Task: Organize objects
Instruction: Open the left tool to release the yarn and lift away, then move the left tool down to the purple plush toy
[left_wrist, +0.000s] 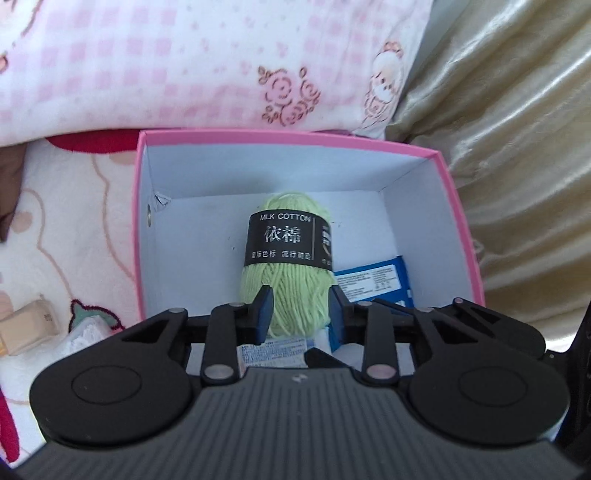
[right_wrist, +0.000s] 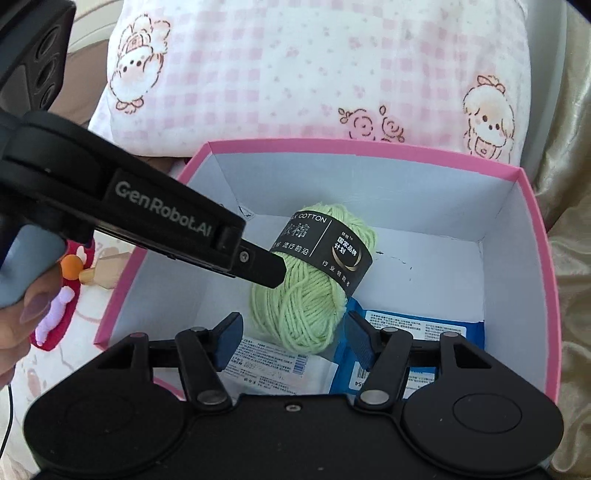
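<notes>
Left gripper (left_wrist: 300, 313) fingers pinching green yarn ball (left_wrist: 286, 266) inside pink box (left_wrist: 137, 206); right gripper (right_wrist: 291, 341) fingers spread.

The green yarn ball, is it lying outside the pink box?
No, the green yarn ball sits inside the pink box, on its white floor beside a blue packet.

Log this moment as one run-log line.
left gripper: shut on green yarn ball | yarn: inside pink box | right gripper: open, holding nothing
</notes>
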